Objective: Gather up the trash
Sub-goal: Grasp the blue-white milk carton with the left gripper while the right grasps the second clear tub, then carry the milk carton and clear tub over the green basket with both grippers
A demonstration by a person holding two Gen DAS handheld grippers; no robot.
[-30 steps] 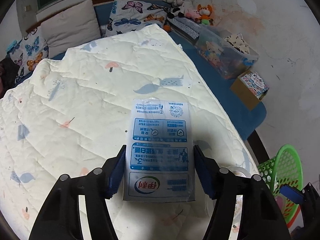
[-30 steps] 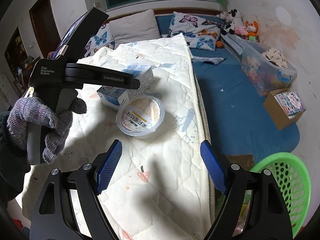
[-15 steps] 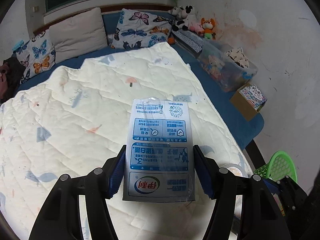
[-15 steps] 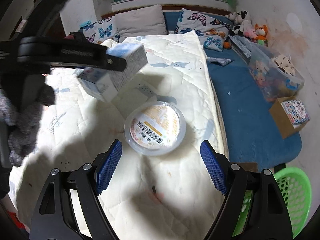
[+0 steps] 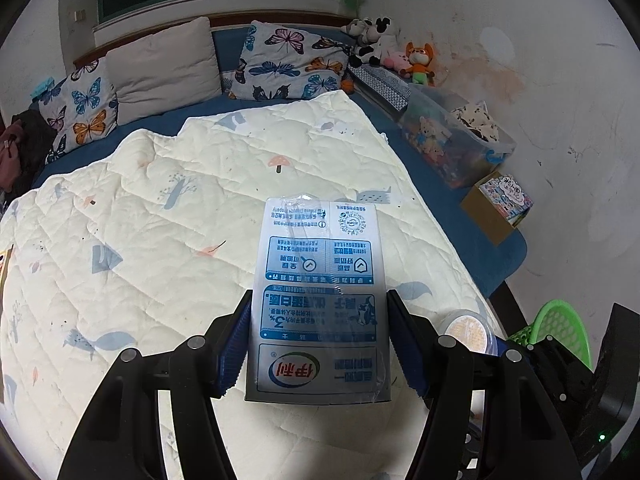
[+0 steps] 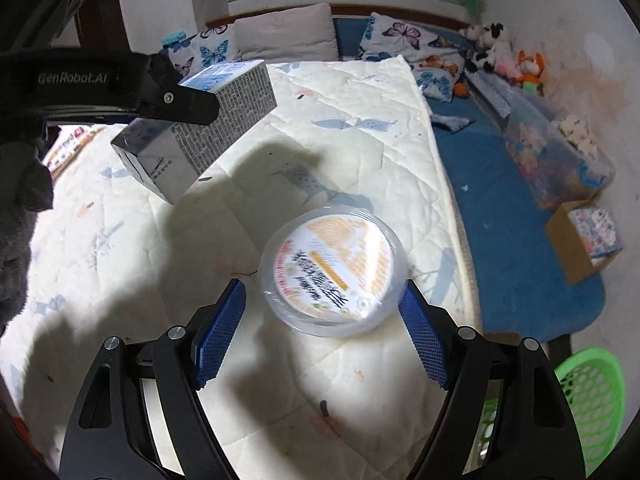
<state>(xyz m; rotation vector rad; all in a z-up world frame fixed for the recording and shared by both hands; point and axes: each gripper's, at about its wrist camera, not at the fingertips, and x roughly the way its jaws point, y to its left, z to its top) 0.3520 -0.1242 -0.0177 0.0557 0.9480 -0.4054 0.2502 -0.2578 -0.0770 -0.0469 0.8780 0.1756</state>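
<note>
My left gripper [image 5: 318,320] is shut on a blue and white milk carton [image 5: 316,280], held above the cream quilt [image 5: 160,240]. The right wrist view shows that same carton [image 6: 224,116] in the air at upper left, in the left gripper [image 6: 176,100] held by a gloved hand [image 6: 20,200]. A round clear plastic tub with an orange printed lid [image 6: 334,270] lies on the quilt near the bed's right edge. My right gripper [image 6: 322,292] straddles it with jaws closing. The left pad is still apart from the tub's rim. The tub [image 5: 468,330] also shows in the left wrist view.
A green mesh basket [image 6: 592,392] stands on the floor beside the bed's near right corner, also visible as the basket [image 5: 560,332]. Along the right wall sit a clear storage bin [image 6: 560,160], a cardboard box [image 6: 584,240] and plush toys [image 6: 504,60]. Pillows [image 5: 160,64] line the headboard.
The left gripper has lifted the carton higher off the quilt. The right gripper has come forward and down until the tub sits between its jaws, which have narrowed slightly.
</note>
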